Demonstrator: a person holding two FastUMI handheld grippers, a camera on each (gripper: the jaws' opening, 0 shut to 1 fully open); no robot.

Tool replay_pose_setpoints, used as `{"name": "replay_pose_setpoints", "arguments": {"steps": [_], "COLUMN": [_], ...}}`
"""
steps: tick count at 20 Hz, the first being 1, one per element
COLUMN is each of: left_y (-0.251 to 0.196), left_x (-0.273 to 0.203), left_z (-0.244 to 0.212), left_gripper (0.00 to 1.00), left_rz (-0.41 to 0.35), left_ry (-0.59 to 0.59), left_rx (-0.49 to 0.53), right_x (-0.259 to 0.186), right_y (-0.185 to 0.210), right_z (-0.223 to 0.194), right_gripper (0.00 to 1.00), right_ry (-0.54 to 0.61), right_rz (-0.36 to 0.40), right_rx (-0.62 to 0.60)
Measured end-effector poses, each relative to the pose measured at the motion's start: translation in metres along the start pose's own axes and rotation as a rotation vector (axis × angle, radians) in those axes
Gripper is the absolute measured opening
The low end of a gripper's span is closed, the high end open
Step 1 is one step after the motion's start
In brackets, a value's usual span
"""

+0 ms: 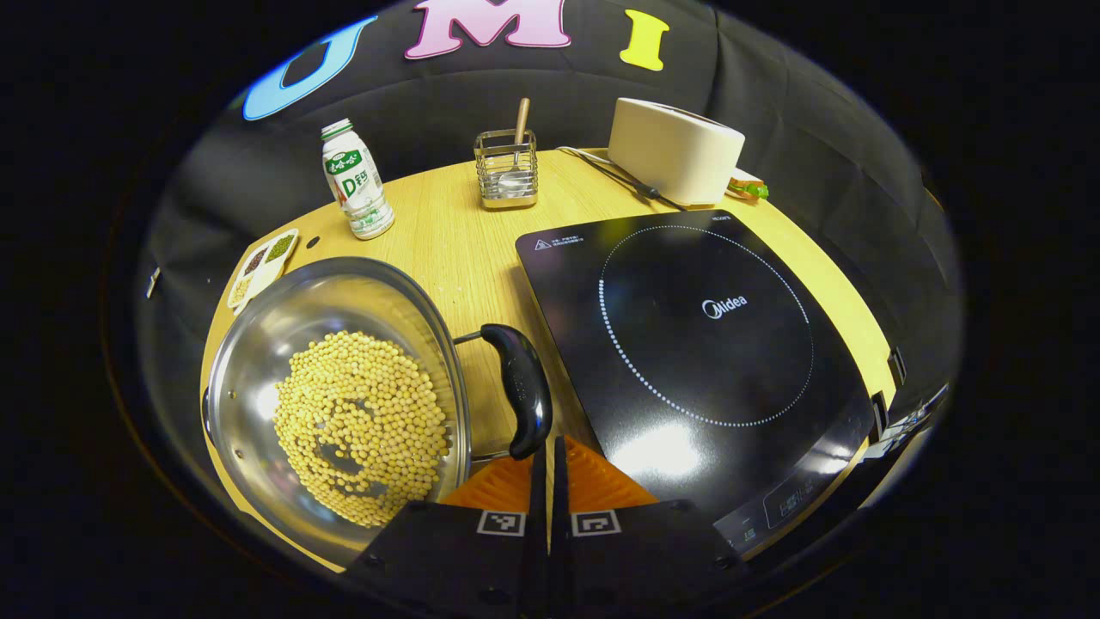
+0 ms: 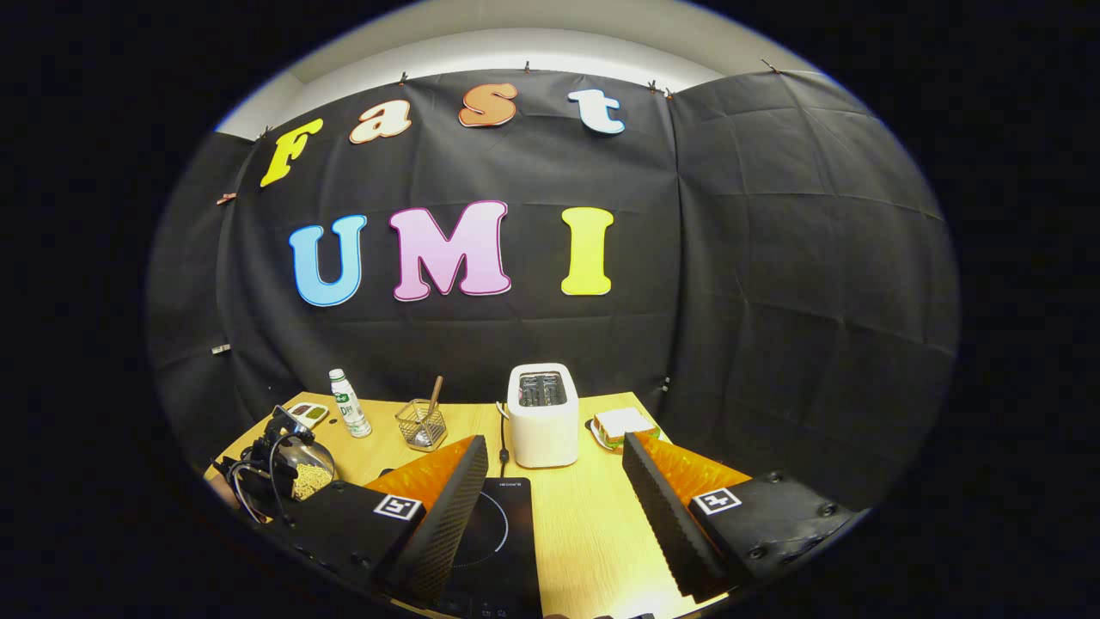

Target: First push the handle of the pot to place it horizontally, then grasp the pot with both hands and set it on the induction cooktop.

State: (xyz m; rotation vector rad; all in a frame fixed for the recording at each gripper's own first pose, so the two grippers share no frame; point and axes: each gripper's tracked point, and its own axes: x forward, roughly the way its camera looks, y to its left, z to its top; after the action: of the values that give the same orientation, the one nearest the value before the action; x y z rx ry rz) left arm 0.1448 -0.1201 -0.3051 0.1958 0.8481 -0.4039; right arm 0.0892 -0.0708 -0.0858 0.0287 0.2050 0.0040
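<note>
A steel pot [image 1: 258,344] holding yellow beans [image 1: 361,425] stands on the wooden table [image 1: 464,249], left of the black induction cooktop [image 1: 705,327]. The pot's black handle [image 1: 522,387] faces the cooktop's left edge. My left gripper [image 1: 550,443] is shut with nothing in it; its fingertips are right beside the near end of the handle, and I cannot tell if they touch. My right gripper [image 2: 554,468] is open and held high above the near part of the table, over the cooktop [image 2: 494,533]. Far off at the left of that view sits the pot [image 2: 308,477].
Along the back of the table stand a white bottle [image 1: 357,180], a wire holder with a wooden-handled utensil [image 1: 507,168], a white toaster [image 1: 675,150] with its cord, and a sandwich [image 2: 623,423]. A small divided dish [image 1: 262,265] lies at the far left edge.
</note>
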Motion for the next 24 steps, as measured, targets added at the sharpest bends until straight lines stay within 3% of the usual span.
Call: {"name": "replay_pose_setpoints", "arguments": {"steps": [5,10,15,20,24], "left_y": [0.005,0.001,-0.002,0.020,0.055], "left_x": [0.006,-0.010,-0.066,-0.144,-0.211], "left_z": [0.013,0.030,0.036,0.045,0.057], "left_gripper": [0.05,0.05,0.05,0.06,0.07], "left_rz": [0.018,0.083,0.177,0.319,0.411], "left_ry": [-0.028,-0.084,-0.198,-0.359,-0.520], "left_rx": [0.012,-0.042,-0.088,-0.235,-0.348], "right_x": [-0.003,-0.001,0.013,0.019,0.028], "right_y": [0.004,0.009,0.011,0.027,0.039], "right_z": [-0.009,-0.011,-0.016,-0.041,-0.047], "right_gripper": [0.98,0.98,0.99,0.98,0.99], "right_ry": [0.025,0.036,0.055,0.102,0.122], "right_rz": [0.033,0.092,0.155,0.254,0.279], "right_rx": [-0.011,-0.006,0.034,0.028,0.015]}}
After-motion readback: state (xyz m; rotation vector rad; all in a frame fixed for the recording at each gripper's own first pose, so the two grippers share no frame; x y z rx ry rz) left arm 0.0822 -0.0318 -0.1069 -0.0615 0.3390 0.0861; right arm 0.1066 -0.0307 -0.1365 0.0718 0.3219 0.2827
